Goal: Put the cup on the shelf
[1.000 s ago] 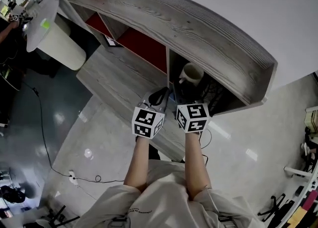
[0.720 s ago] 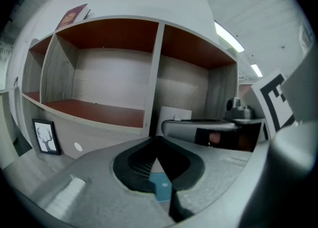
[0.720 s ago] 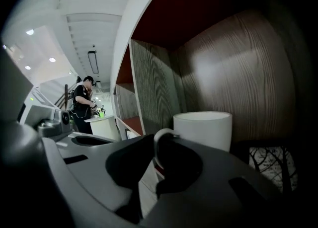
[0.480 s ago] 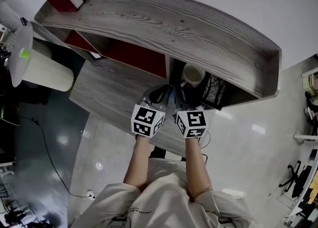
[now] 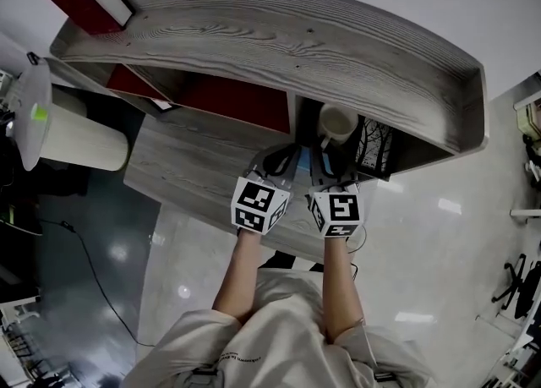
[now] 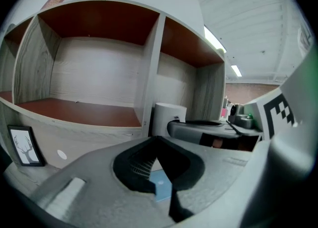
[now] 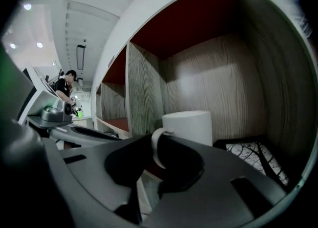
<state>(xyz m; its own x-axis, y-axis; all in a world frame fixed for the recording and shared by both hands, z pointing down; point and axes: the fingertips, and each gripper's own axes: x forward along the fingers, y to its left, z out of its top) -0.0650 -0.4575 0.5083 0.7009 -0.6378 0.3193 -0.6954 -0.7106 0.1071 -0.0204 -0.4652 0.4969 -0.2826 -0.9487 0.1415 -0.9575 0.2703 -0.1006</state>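
Looking down from the head view, we've got both bare forearms (image 5: pixel 239 272) stretched out ahead, side by side and nearly parallel, coming out of light short sleeves. Each hand carries its gripper pointed at the shelf (image 5: pixel 279 35), aimed close to level with just a slight dip, and the marker cubes face up at us. Both hang over the wooden surface (image 5: pixel 190 154) in front of the shelf.

The cup (image 5: pixel 338 122) is the white one. It's standing upright on the floor of the shelf's right-hand compartment, close to the divider, with its handle turned out toward us. A picture (image 5: pixel 374 145) with a bare-branch print sits just beside it, on its right.

The right gripper (image 5: pixel 325 166) is nosed right up to that compartment. In the right gripper view its jaws stand apart and have just been opening, with the cup's handle (image 7: pixel 155 147) sitting in the gap between them. We can't see either pad pressing on it, so the cup looks like it's resting on its own.

The left gripper (image 5: pixel 281 161) is just beside the right one, roughly in front of the divider. In the left gripper view its jaws are together with nothing between them, and the cup peeks out just past the tips.
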